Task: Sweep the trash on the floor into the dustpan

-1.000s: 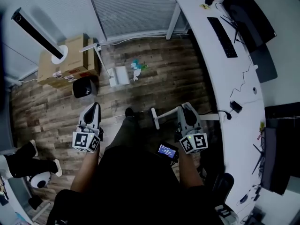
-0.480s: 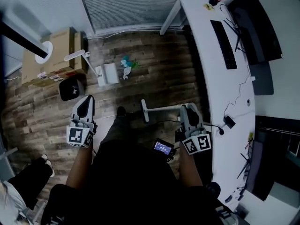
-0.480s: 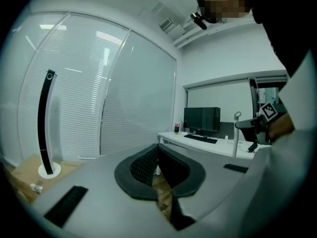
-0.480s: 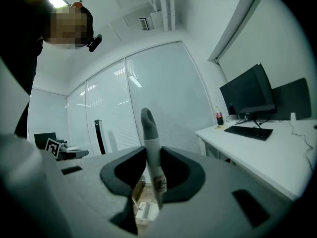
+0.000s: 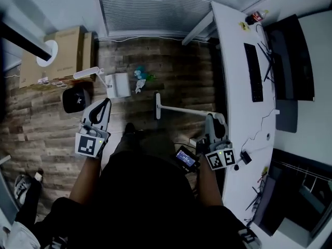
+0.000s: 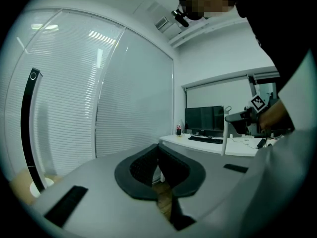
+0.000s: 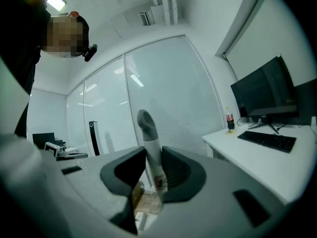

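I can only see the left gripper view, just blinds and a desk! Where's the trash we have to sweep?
Observer: The head view shows the trash, a small teal and white heap on the wood floor, right beside the white dustpan.
Operator: Is the broom there yet?
Observer: Not yet. The broom head is apart from the trash, on the person's side of it.
Operator: Who's got the broom?
Observer: The right gripper. Its own view shows the jaws shut on the white broom handle, with the grey end poking up above them.
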